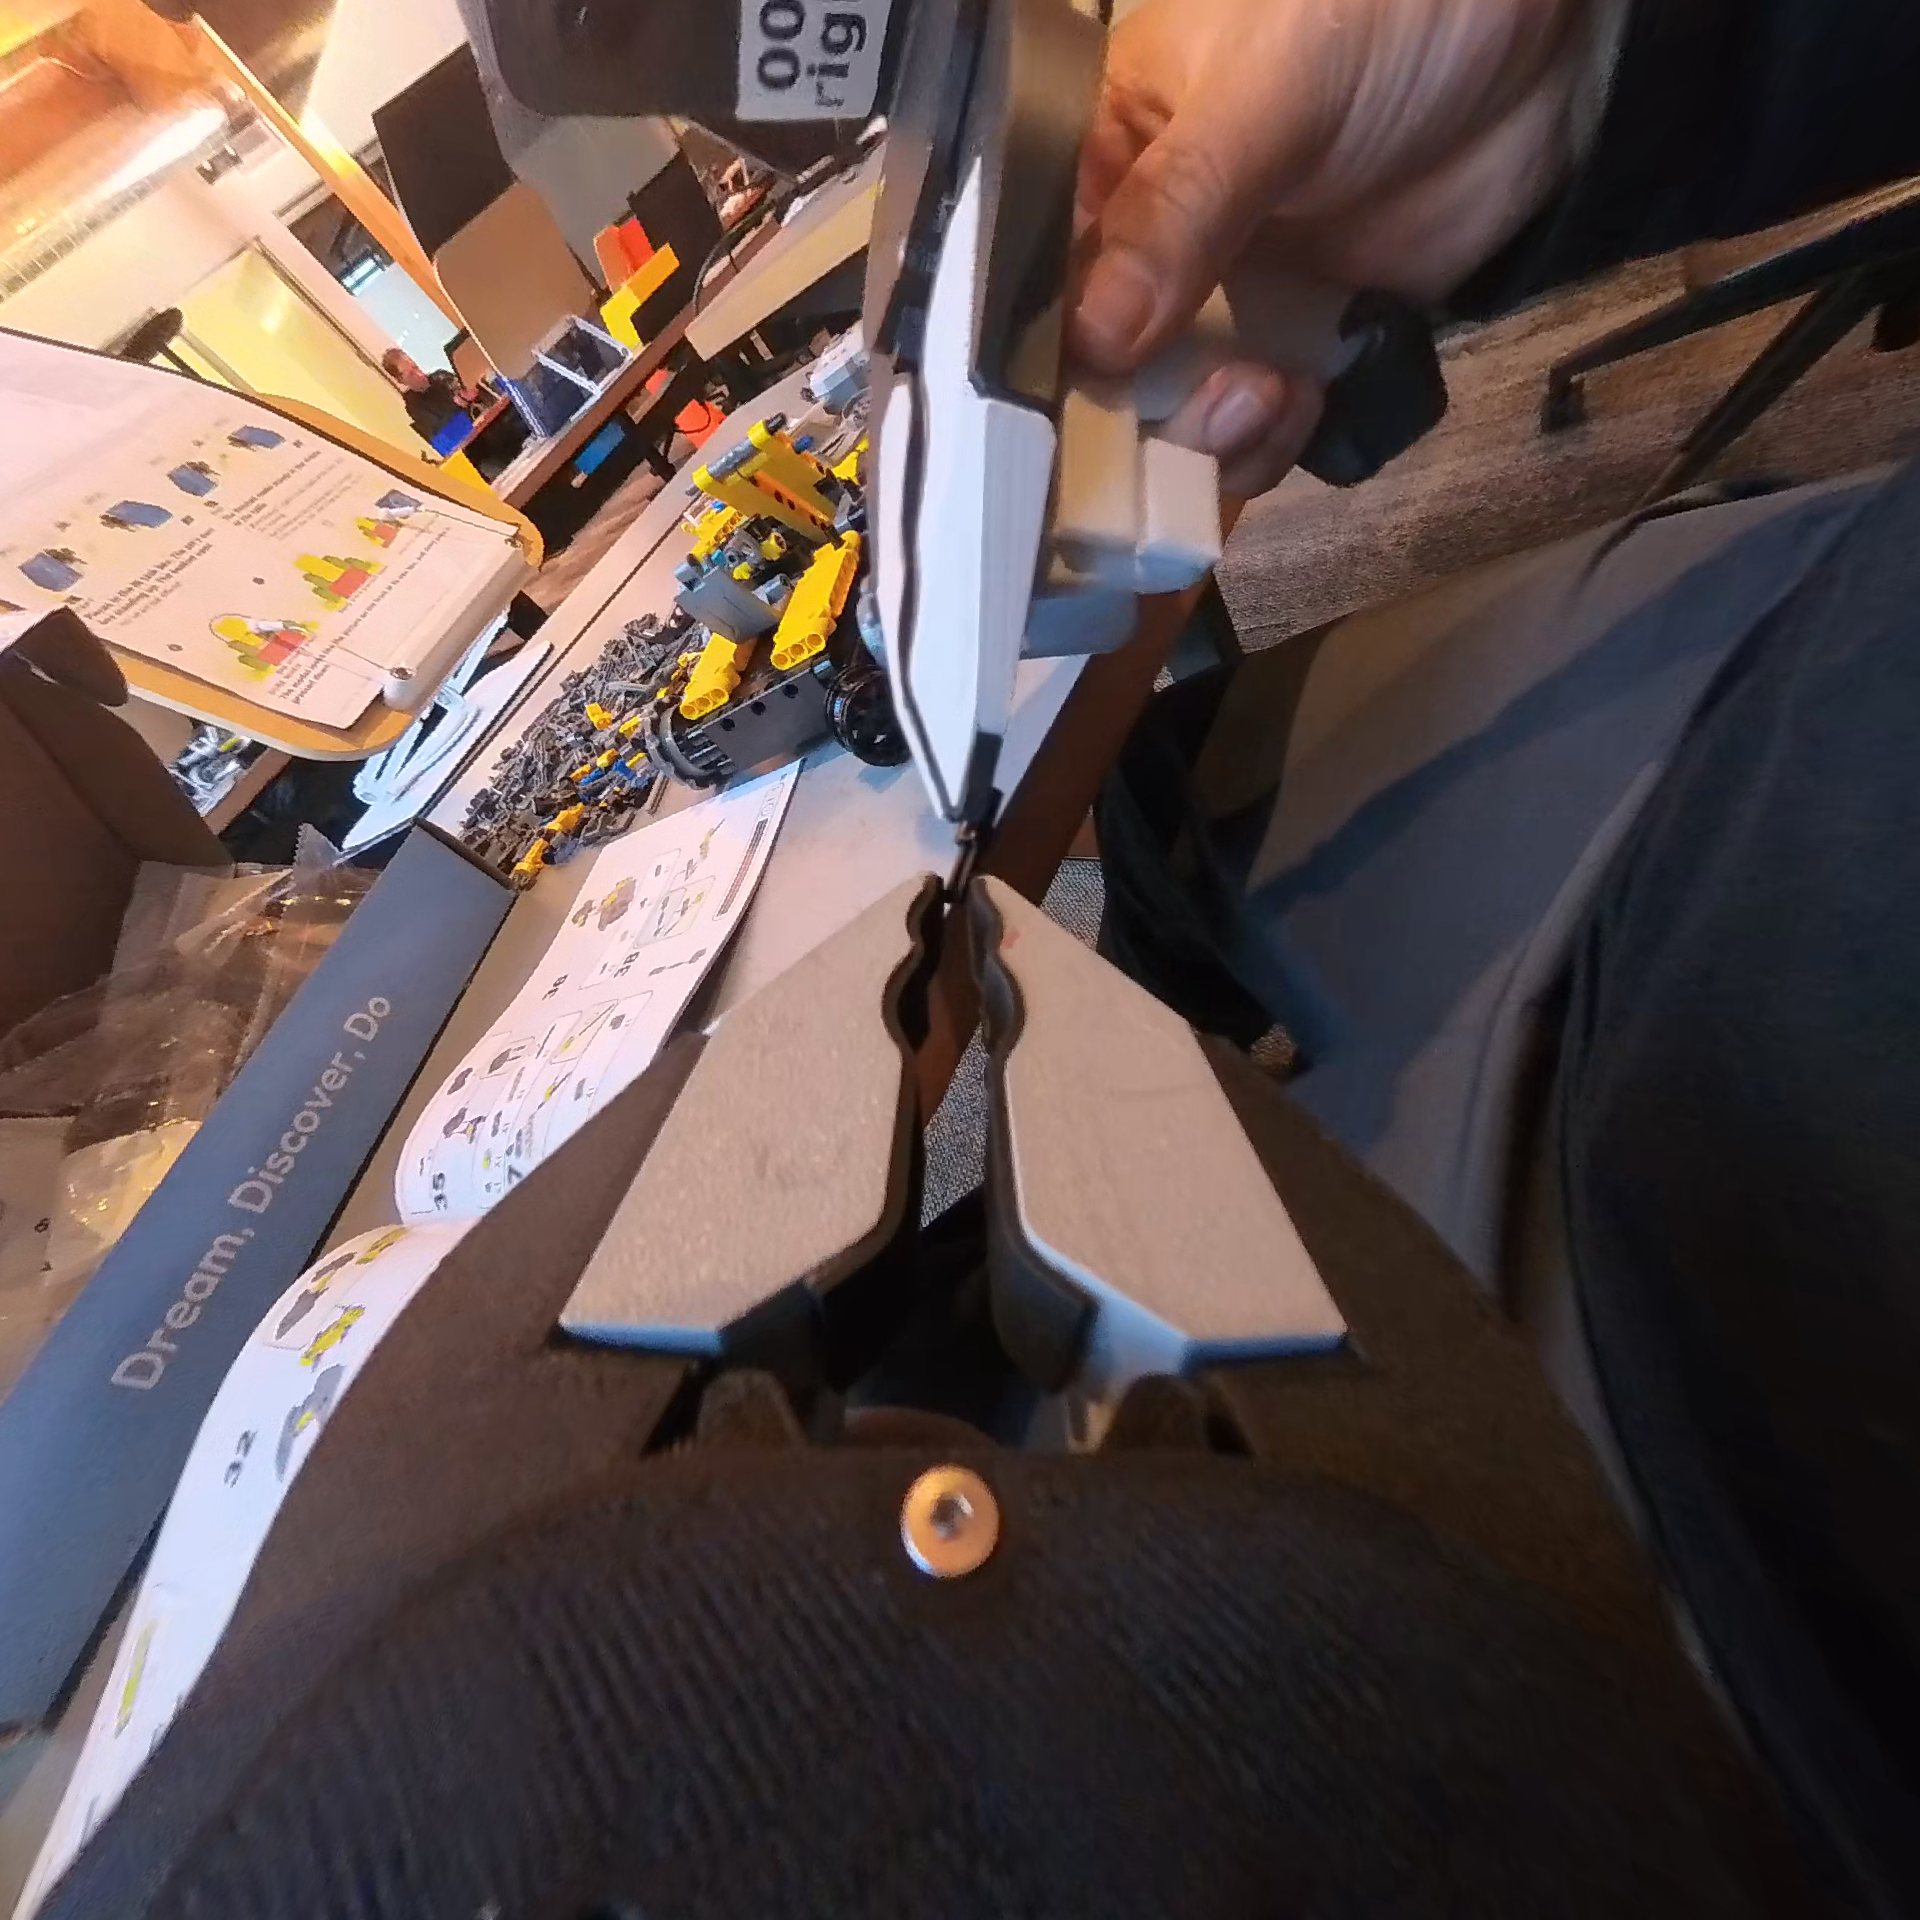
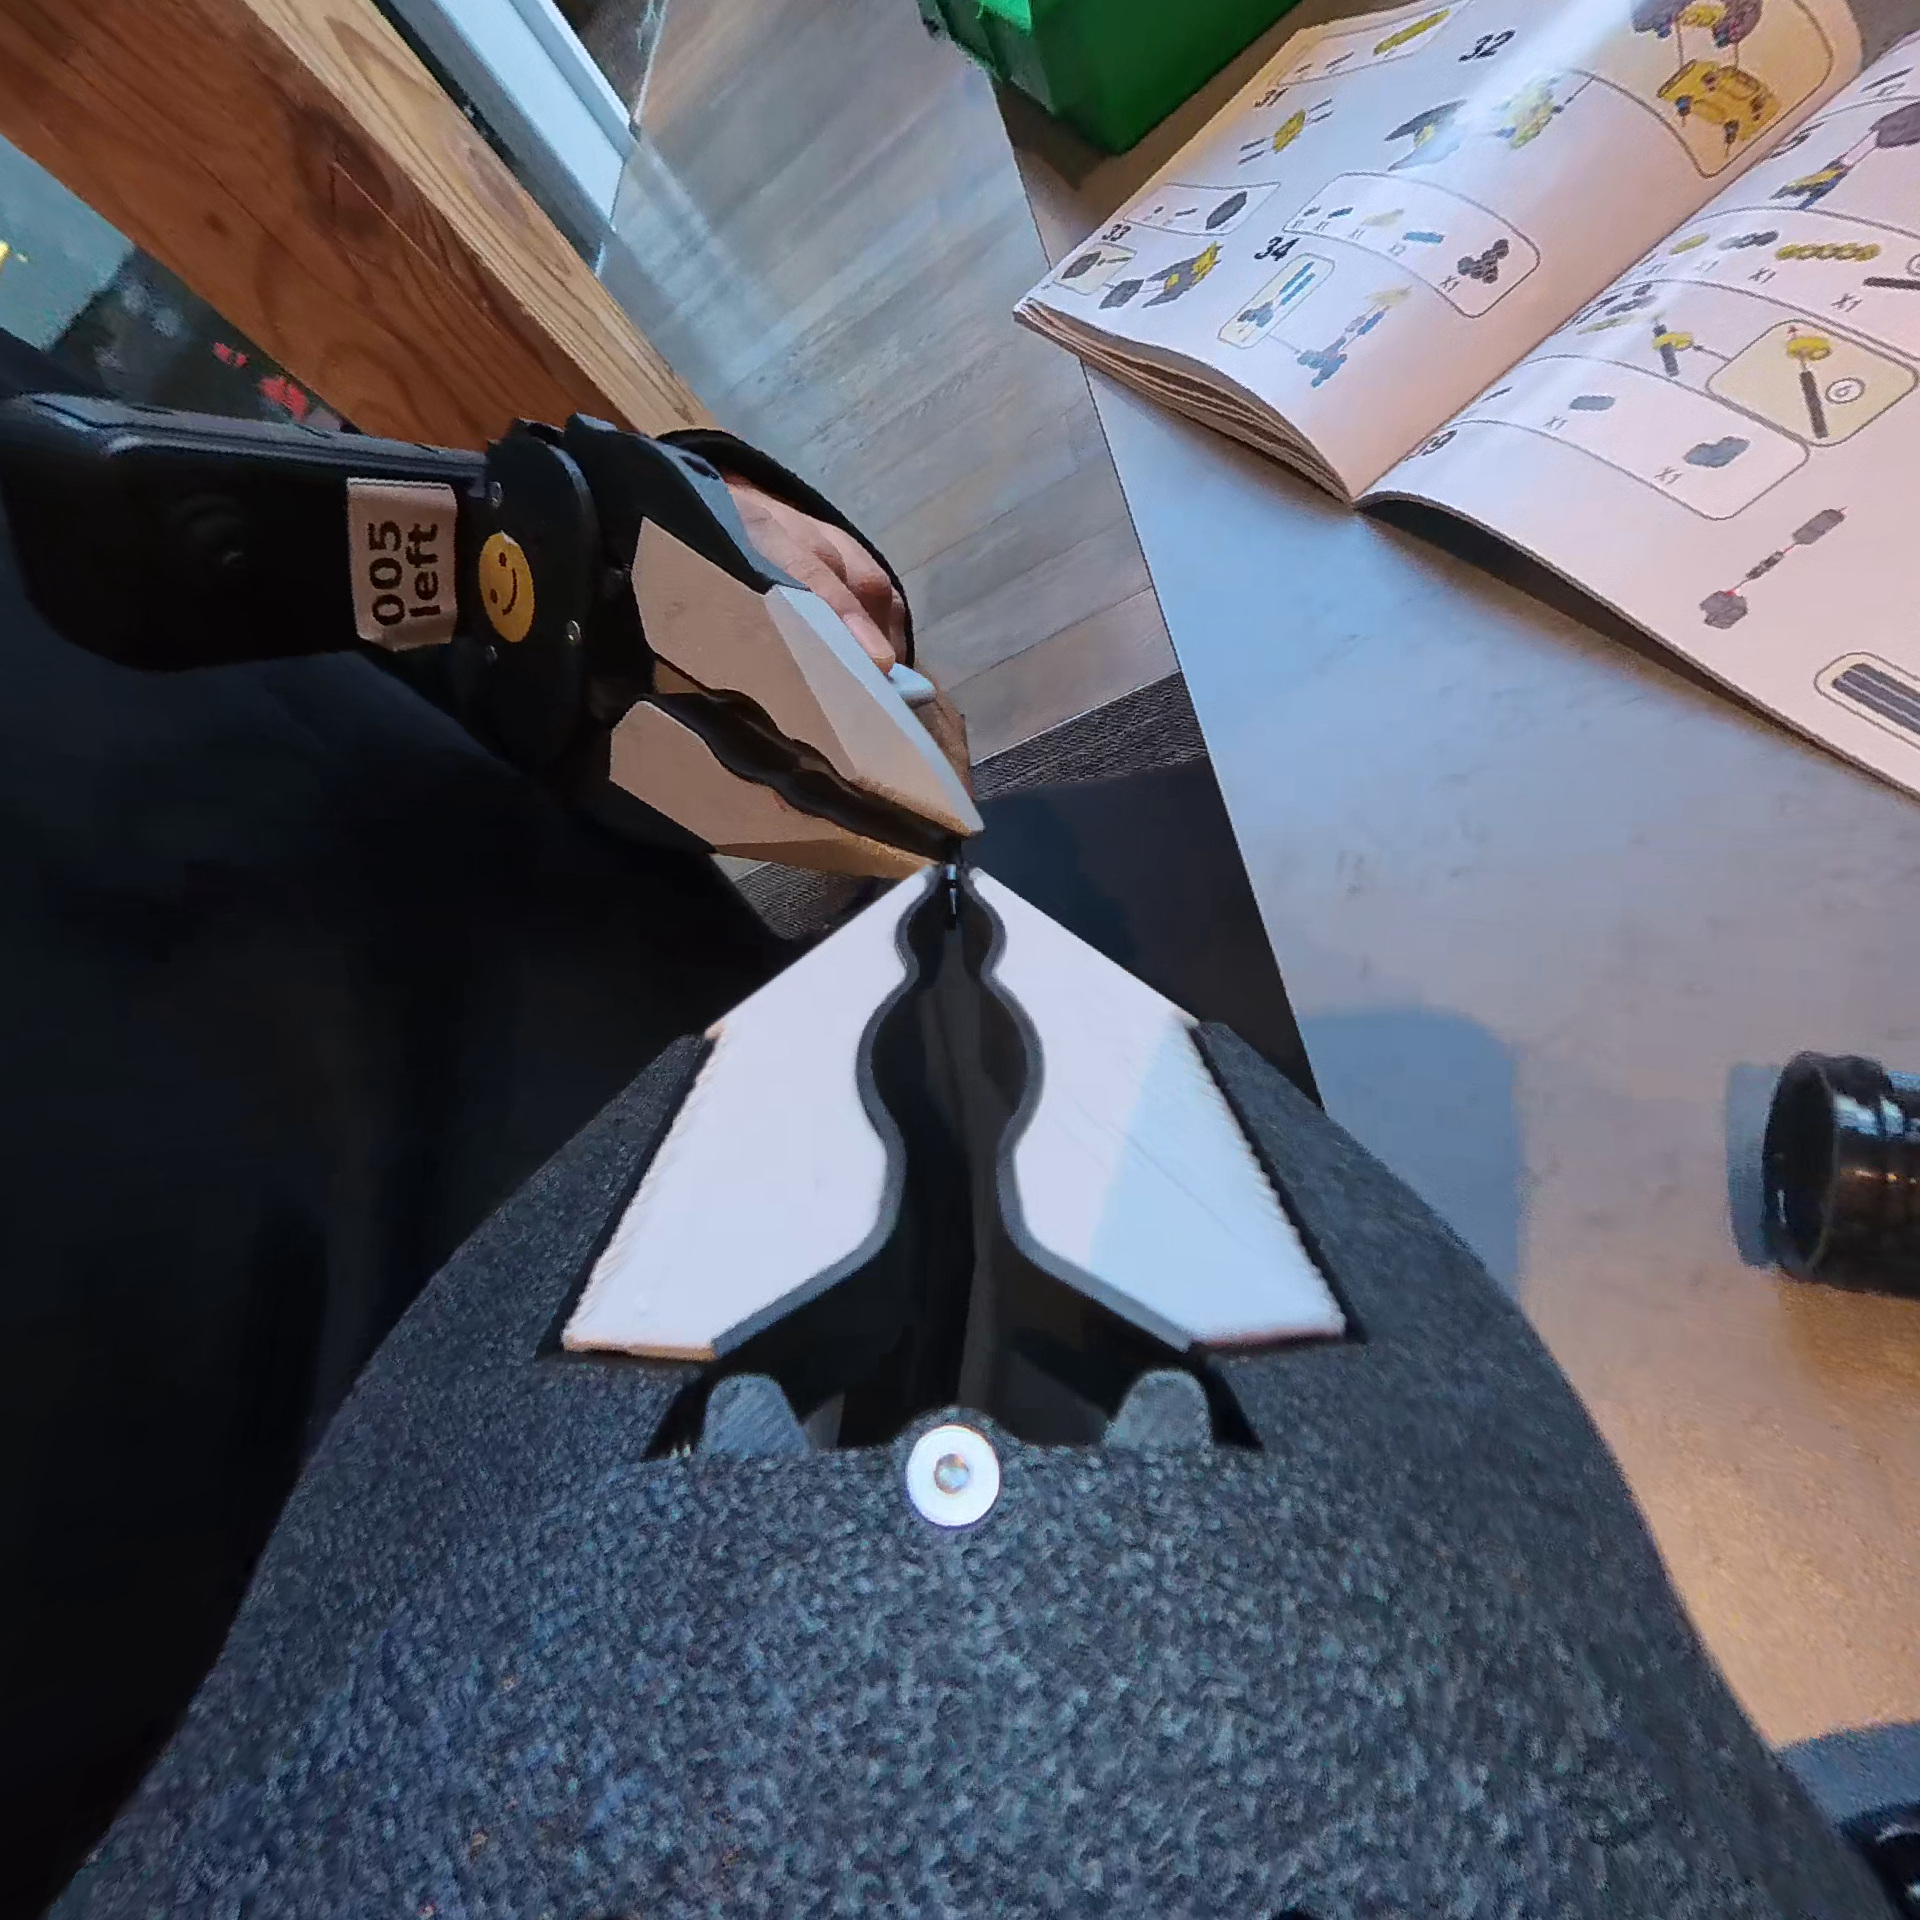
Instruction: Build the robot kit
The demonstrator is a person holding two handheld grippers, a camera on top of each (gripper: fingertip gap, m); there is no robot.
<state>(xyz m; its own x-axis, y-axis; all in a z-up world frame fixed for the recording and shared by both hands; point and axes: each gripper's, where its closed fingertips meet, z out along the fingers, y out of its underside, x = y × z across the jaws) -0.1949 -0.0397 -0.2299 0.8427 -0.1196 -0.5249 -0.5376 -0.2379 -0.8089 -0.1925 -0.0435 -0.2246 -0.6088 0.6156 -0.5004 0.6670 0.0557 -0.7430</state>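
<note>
My left gripper (image 1: 951, 894) had its fingers pinched together on one end of a tiny dark pin (image 1: 964, 850), and my right gripper (image 2: 951, 878) had its own fingers clamped on the other end, so the two sets of tips met nose to nose with only that sliver of a part between them. It was too small and dark for me to tell more about its shape. We held it in the air off the edge of the worktop (image 2: 1455, 831), above my dark trousers (image 1: 1558, 935), not over the surface itself.

In the left wrist view my right hand (image 1: 1299, 187) wrapped the handle of the right gripper, which came down from above. In the right wrist view the left gripper came in from the left with a yellow smiley sticker (image 2: 506, 587) on its black body.

An open instruction booklet (image 2: 1507, 291) lay flat on the worktop, near the edge. Beyond it stood a half-built yellow and grey brick vehicle (image 1: 769, 582) with black wheels, and just beside that a heap of small loose pieces (image 1: 582, 748) in grey, black, yellow and blue. A black ring-shaped tyre (image 2: 1839, 1174) lay on its side on the worktop to my right, well apart from the booklet. A long dark box lid (image 1: 260, 1122) ran along the booklet's far side.
</note>
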